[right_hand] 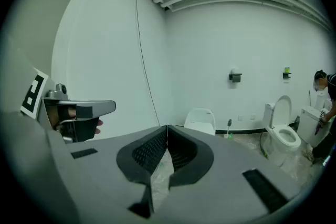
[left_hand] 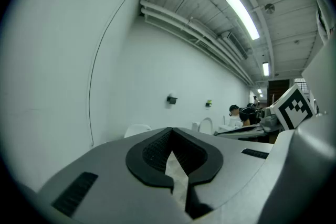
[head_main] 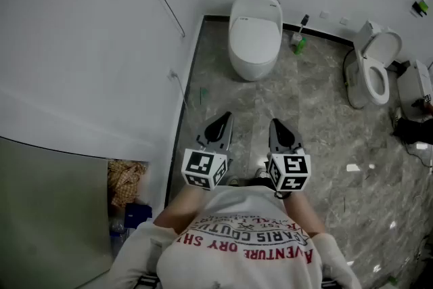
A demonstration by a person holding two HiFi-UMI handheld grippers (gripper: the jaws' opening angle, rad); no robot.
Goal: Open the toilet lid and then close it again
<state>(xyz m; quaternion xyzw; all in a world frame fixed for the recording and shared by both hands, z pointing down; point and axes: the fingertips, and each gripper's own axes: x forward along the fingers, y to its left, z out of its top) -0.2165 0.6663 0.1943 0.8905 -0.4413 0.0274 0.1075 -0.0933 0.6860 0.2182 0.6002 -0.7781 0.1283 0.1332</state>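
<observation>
Standing back from the fixtures. Left gripper (head_main: 223,120): jaws together, empty. Toilet lid (head_main: 256,20) is down on the white toilet (head_main: 252,64) against the far wall, well apart from both grippers. Right gripper (head_main: 277,125): jaws together, empty. 2nd toilet (head_main: 371,81) far right, lid up.

Grey marbled floor (head_main: 318,112): closed white toilet (head_main: 255,34) at far wall, open-lidded toilet (head_main: 374,71) at right, green-based brush (head_main: 299,44) between them.
</observation>
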